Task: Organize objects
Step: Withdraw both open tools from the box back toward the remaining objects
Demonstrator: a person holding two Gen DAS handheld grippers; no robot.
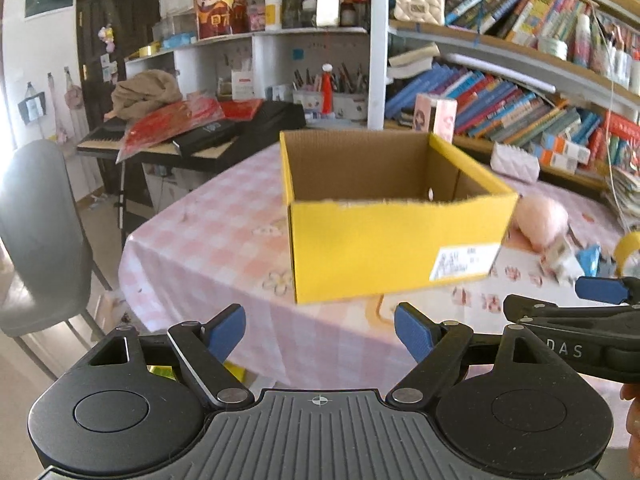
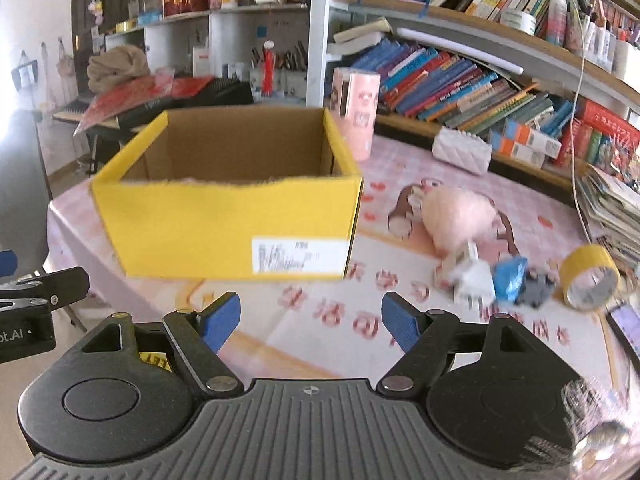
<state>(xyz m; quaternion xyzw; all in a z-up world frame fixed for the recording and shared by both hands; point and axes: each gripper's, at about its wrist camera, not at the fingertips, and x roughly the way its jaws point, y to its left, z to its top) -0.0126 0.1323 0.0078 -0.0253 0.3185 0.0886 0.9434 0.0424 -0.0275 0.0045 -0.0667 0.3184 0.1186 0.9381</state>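
Observation:
An open yellow cardboard box point(image 1: 392, 240) point(image 2: 224, 224) stands on the pink checked tablecloth point(image 1: 208, 248) point(image 2: 320, 320), its brown inside looking empty from here. Right of it lie a pink plush toy point(image 2: 460, 216) point(image 1: 542, 220), a white plug adapter point(image 2: 472, 280), a blue packet point(image 2: 510, 278), a dark grey item point(image 2: 536, 288) and a yellow tape roll point(image 2: 590, 282). My left gripper point(image 1: 320, 332) is open with nothing between its blue pads, short of the box's near wall. My right gripper point(image 2: 311, 322) is open and empty too, just right of the left one.
A white quilted pouch point(image 2: 462, 150) and a pink carton point(image 2: 356, 114) sit behind the box. Bookshelves point(image 2: 480, 80) line the back and right. A keyboard point(image 1: 192, 136) piled with red items stands at the left, a grey chair point(image 1: 40, 236) beside the table. A phone point(image 2: 626, 328) lies at the right edge.

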